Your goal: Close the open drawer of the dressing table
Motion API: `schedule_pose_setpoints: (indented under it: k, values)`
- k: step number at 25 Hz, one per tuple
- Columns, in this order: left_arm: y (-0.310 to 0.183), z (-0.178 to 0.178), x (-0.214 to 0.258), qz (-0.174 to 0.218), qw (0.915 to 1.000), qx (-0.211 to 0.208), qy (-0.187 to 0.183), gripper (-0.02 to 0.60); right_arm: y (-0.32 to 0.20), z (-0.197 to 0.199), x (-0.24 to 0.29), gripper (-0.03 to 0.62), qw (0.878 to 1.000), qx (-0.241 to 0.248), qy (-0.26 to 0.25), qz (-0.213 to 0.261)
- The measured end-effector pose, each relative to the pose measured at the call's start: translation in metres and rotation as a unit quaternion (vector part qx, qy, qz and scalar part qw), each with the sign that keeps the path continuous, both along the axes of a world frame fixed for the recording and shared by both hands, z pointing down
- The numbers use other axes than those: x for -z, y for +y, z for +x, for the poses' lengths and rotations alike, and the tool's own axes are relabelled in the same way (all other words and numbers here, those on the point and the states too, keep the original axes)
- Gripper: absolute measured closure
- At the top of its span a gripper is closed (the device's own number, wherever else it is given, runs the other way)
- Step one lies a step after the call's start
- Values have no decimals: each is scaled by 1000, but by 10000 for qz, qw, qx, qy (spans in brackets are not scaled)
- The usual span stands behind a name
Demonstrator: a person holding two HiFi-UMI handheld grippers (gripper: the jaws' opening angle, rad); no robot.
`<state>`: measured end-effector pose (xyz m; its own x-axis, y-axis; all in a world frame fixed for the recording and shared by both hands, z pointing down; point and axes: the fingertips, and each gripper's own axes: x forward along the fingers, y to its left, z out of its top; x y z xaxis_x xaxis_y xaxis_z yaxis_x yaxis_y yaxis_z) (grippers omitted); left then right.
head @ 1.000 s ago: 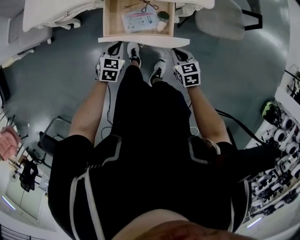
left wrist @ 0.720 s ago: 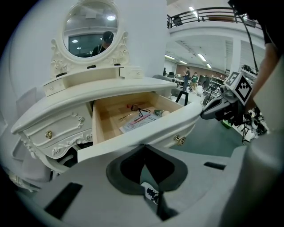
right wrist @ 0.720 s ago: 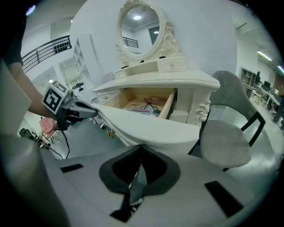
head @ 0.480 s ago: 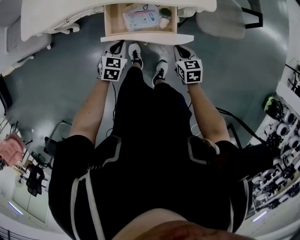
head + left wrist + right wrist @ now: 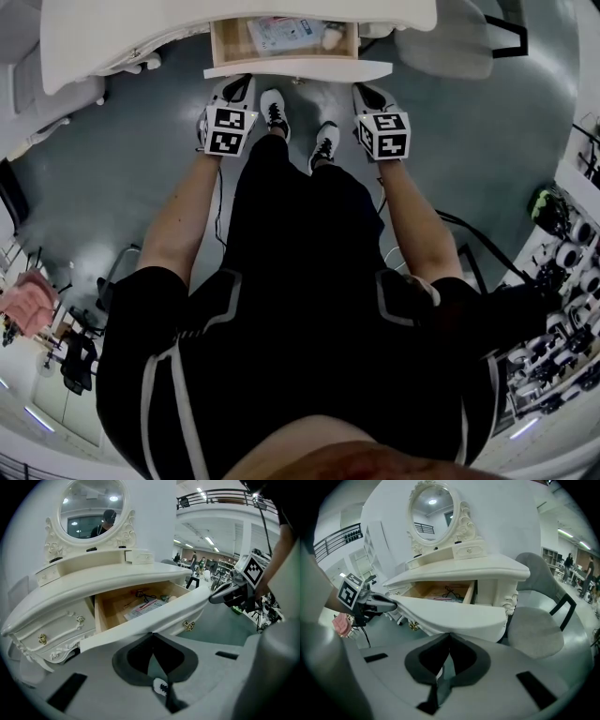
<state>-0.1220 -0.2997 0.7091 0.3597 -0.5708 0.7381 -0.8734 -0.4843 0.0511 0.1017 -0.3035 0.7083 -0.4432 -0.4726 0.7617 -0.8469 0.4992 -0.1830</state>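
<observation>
Cream-white and carved, the dressing table (image 5: 112,33) stands at the top of the head view with its drawer (image 5: 298,68) partly out under the tabletop, the pale wood inside showing. The step in hand looks like the push itself. The left gripper (image 5: 152,637) and the right gripper (image 5: 450,637) both sit against the drawer's curved white front, one towards each end. Each has its jaws pressed together with nothing between them, the tips seeming to touch the panel's lower edge. The next move calls for an even, straight shove from both sides at once, so the drawer runs in square and does not jam. Pressure should go on until the front meets the table's frame. Inside lie a flat printed packet (image 5: 281,33), a thin black cord or wire (image 5: 143,594) and a small round thing too blurred to name. All appear to lie below the rim, so they should not catch on the tabletop. A brass knob (image 5: 189,626) hangs under the drawer front, clear of both grippers. The person's shoes (image 5: 272,108) stand just below the drawer, and a grey chair (image 5: 539,630) sits to the right, well apart from the drawer's path. The oval mirror (image 5: 91,508) rises above the tabletop, out of the way.
</observation>
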Motion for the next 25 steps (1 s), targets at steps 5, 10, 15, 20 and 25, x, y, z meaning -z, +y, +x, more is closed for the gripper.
schedule_pose_setpoints:
  k: [5,10,15,20,25]
  values:
    - [-14,-1,1,-53,9999,147,-7,577,-16,-2,0,588,10000,-41,-22,47]
    - [-30,1,1,-46,10000,87,13,577,-31,-3,1,588,9999,-99,-35,100]
    - [-41,3,2,-39,10000,17,6,577,-43,-6,2,588,9998,-130,-51,133]
    - [-52,2,2,-12,10000,17,4,577,-54,-6,2,588,9997,-167,-63,165]
    - [-62,1,0,45,10000,48,62,577,-63,-8,2,588,9996,-175,-40,221]
